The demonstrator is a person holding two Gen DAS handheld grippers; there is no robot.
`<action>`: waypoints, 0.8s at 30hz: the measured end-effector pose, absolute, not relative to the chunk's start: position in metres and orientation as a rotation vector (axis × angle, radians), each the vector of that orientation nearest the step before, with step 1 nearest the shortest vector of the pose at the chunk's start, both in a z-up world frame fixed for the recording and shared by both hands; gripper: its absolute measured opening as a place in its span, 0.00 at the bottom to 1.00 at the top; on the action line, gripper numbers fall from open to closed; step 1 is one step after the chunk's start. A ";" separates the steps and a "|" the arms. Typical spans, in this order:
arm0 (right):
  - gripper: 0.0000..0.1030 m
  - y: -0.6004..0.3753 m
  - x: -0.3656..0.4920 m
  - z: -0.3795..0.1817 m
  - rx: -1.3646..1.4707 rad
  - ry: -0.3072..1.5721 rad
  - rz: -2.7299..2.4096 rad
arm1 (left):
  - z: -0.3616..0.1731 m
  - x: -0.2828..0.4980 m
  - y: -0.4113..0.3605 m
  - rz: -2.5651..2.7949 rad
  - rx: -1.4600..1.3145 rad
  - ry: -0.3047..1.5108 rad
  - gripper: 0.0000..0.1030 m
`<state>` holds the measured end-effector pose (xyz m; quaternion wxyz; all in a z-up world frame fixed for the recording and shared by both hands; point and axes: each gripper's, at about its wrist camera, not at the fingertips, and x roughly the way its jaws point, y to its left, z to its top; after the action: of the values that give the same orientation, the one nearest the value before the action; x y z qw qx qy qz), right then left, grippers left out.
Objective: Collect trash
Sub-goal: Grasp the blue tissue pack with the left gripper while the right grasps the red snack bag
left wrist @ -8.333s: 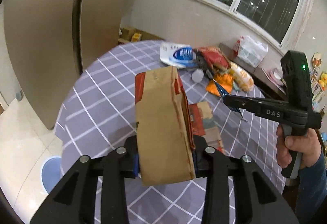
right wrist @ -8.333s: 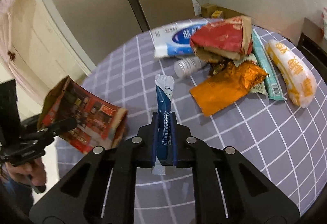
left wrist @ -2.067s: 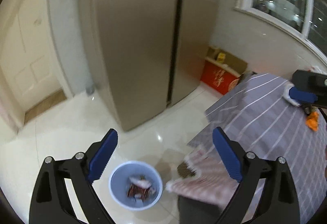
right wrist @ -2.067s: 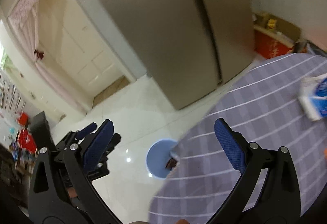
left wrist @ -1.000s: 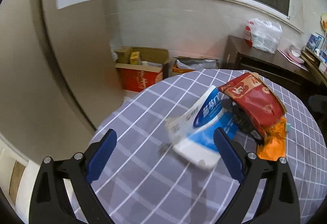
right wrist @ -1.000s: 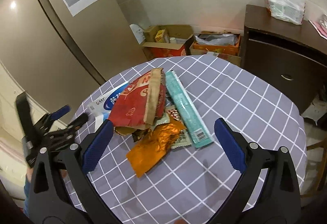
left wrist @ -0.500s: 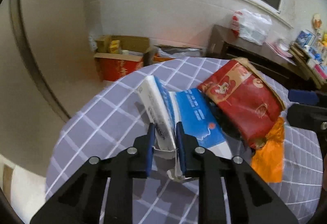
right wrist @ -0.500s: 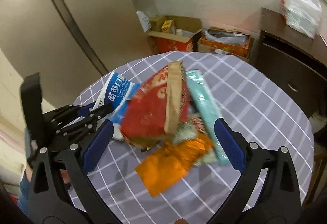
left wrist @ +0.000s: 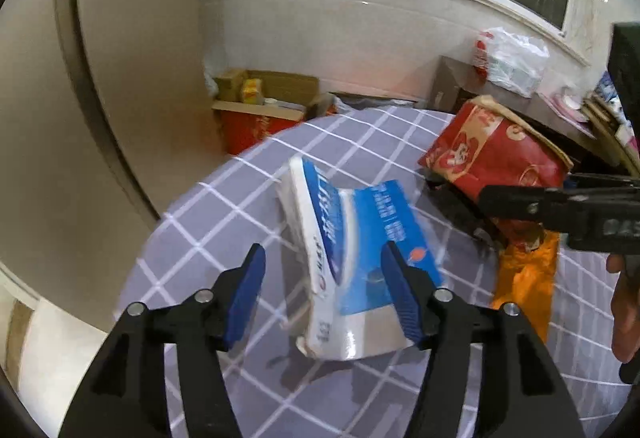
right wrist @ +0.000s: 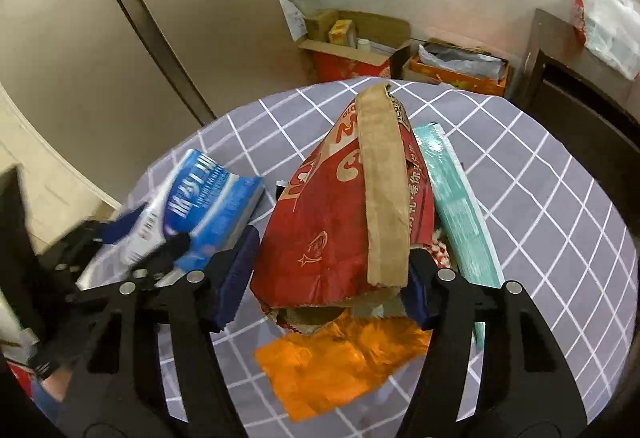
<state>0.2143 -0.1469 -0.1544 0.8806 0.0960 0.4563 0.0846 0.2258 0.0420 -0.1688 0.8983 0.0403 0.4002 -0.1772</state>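
A blue and white tissue pack [left wrist: 352, 262] lies on the checked tablecloth [left wrist: 224, 214]. My left gripper [left wrist: 324, 278] is open, its blue pads on either side of the pack's near end, with a gap on the left side. The pack also shows in the right wrist view [right wrist: 200, 210]. A red and brown paper bag [right wrist: 352, 214] sits between the pads of my right gripper [right wrist: 332, 274], which is partly open around it; I cannot tell whether the pads press it. The bag also shows in the left wrist view [left wrist: 496, 154].
An orange foil wrapper [right wrist: 340, 362] lies under the bag's near end, and a long teal packet [right wrist: 456, 210] lies to its right. Cardboard boxes [right wrist: 352, 42] stand on the floor beyond the table. A dark cabinet [right wrist: 576, 94] stands at the right.
My left gripper was shut on the tissue pack half a second ago and now stands open around it. My right gripper has moved in and narrowed around the red paper bag.
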 end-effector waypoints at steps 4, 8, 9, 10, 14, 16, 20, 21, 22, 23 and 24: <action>0.61 -0.166 0.197 -0.141 0.292 0.894 0.216 | -0.171 0.226 0.043 -0.377 0.047 0.847 0.17; 0.61 -0.186 0.179 -0.128 0.361 0.863 0.241 | -0.166 0.212 0.051 -0.375 0.021 0.823 0.16; 0.61 -0.188 0.175 -0.125 0.376 0.857 0.249 | -0.164 0.207 0.054 -0.372 0.012 0.816 0.16; 0.61 -0.191 0.174 -0.123 0.389 0.854 0.257 | -0.162 0.203 0.058 -0.368 -0.001 0.809 0.16; 0.61 -0.183 0.164 -0.111 0.405 0.837 0.311 | -0.150 0.174 0.084 -0.329 -0.050 0.770 0.16; 0.61 -0.167 0.160 -0.107 0.404 0.834 0.354 | -0.143 0.157 0.102 -0.301 -0.075 0.750 0.16; 0.61 -0.107 0.153 -0.102 0.364 0.860 0.480 | -0.129 0.111 0.156 -0.203 -0.125 0.701 0.16; 0.61 -0.085 0.150 -0.101 0.346 0.871 0.530 | -0.125 0.103 0.166 -0.175 -0.138 0.695 0.16; 0.61 -0.062 0.146 -0.100 0.330 0.879 0.579 | -0.123 0.088 0.188 -0.132 -0.160 0.690 0.16; 0.61 -0.045 0.144 -0.100 0.315 0.885 0.617 | -0.123 0.073 0.210 -0.089 -0.176 0.688 0.16; 0.61 -0.023 0.142 -0.100 0.296 0.894 0.659 | -0.123 0.058 0.233 -0.040 -0.186 0.688 0.16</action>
<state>0.1418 -0.0230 -0.0999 0.8395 0.1401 0.4226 0.3115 0.0583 0.2325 -0.1234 0.9369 -0.0912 0.3368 -0.0198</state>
